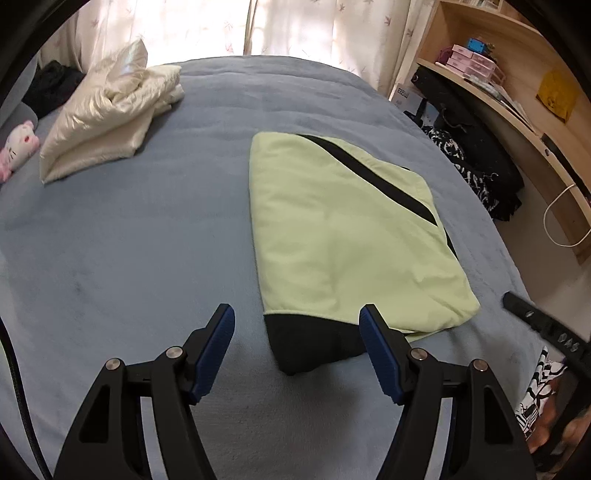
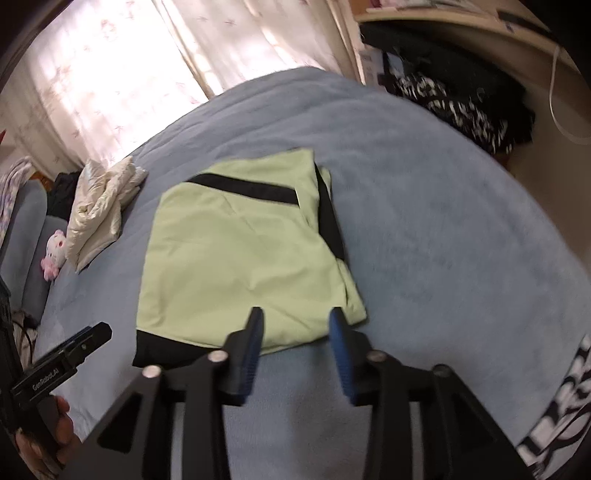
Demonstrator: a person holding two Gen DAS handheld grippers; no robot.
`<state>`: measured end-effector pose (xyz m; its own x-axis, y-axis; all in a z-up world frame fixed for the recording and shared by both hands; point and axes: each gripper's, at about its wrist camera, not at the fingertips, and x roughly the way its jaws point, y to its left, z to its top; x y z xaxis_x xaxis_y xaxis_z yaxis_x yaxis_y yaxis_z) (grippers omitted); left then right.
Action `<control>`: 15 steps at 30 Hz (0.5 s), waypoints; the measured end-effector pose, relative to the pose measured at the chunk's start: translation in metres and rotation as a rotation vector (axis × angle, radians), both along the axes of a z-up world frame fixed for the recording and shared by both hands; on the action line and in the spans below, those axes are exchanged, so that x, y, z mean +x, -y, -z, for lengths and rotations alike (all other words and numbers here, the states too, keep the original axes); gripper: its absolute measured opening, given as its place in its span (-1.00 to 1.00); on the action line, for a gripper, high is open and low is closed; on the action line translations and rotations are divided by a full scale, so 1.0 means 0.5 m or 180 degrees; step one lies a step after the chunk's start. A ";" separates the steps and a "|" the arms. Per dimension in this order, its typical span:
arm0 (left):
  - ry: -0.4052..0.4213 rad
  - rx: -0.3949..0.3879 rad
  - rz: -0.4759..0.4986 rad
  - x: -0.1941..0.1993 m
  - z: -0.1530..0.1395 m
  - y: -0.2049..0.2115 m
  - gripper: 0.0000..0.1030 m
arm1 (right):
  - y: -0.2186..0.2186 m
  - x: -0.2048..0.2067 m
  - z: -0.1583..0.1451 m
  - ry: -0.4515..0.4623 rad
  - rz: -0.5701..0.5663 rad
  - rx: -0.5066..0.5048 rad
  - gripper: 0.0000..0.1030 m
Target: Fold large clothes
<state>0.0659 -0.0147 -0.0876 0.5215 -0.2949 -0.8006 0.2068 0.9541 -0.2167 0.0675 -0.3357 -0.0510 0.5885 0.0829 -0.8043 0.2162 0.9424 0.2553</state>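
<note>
Bedroom, bed (image 1: pixel 129 240) covered with a blue-grey fleece blanket fills most of both views. Sheer patterned curtains (image 1: pixel 295 26) across the top, backlit. Wooden shelving (image 1: pixel 517 74) at upper right with pink boxes (image 1: pixel 469 61); dark clothes pile (image 1: pixel 476 162) below it beside the bed. Cream padded garment (image 1: pixel 107 114) bunched at upper left of the bed, pink-white plush toy (image 1: pixel 18 147) at far left edge. Folded light-green garment (image 1: pixel 351 229) with black trim lies flat at centre of the bed, a roughly rectangular packet. Left claw (image 1: pixel 297 321) wide open, empty, above the garment's near black edge. Right claw (image 2: pixel 297 321) partly open, nothing between its jaws, over the garment's near right corner; right view motion-blurred. Hand (image 2: pixel 55 432) grips the left tool at lower left.
</note>
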 end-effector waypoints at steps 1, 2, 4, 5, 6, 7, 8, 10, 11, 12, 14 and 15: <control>0.0002 -0.0008 -0.0011 0.003 -0.005 -0.002 0.33 | 0.003 0.003 -0.012 0.0011 -0.0008 -0.0042 -0.13; -0.0007 -0.0025 -0.0022 0.007 -0.009 -0.004 0.33 | 0.008 0.006 -0.023 0.0026 -0.0010 -0.0077 -0.10; -0.0055 -0.0068 -0.0025 0.019 -0.012 -0.008 0.33 | 0.019 0.017 -0.042 0.0038 0.0003 -0.0130 -0.05; -0.0088 -0.0101 0.0003 0.027 -0.012 -0.010 0.33 | 0.026 0.026 -0.051 0.0033 0.0005 -0.0118 -0.02; -0.0130 -0.0139 0.0037 0.036 -0.011 -0.009 0.35 | 0.033 0.035 -0.056 0.0020 0.0003 -0.0088 -0.02; -0.0159 -0.0164 0.0058 0.045 -0.008 -0.009 0.41 | 0.039 0.046 -0.058 0.0000 -0.0008 -0.0034 -0.01; -0.0200 -0.0190 0.0070 0.057 -0.004 -0.010 0.58 | 0.045 0.061 -0.058 -0.0029 -0.0044 0.0025 -0.01; -0.0260 -0.0288 0.0075 0.074 0.006 -0.011 0.62 | 0.055 0.090 -0.050 -0.0088 -0.0110 0.0058 -0.01; -0.0297 -0.0327 0.0083 0.084 0.013 -0.009 0.63 | 0.058 0.103 -0.045 -0.0117 -0.0142 0.0047 -0.01; -0.0362 -0.0368 0.0093 0.098 0.024 -0.009 0.63 | 0.063 0.117 -0.036 -0.0152 -0.0170 0.0046 -0.01; -0.0476 -0.0431 0.0088 0.124 0.048 -0.009 0.63 | 0.075 0.144 -0.013 -0.0238 -0.0200 0.0112 0.00; -0.0523 -0.0445 0.0078 0.136 0.060 -0.007 0.63 | 0.083 0.158 0.003 -0.0285 -0.0224 0.0194 -0.01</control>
<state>0.1338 -0.0111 -0.1174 0.3788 -0.4200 -0.8247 0.1805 0.9075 -0.3792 0.1467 -0.3773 -0.0525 0.5054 0.1718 -0.8456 0.1747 0.9393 0.2953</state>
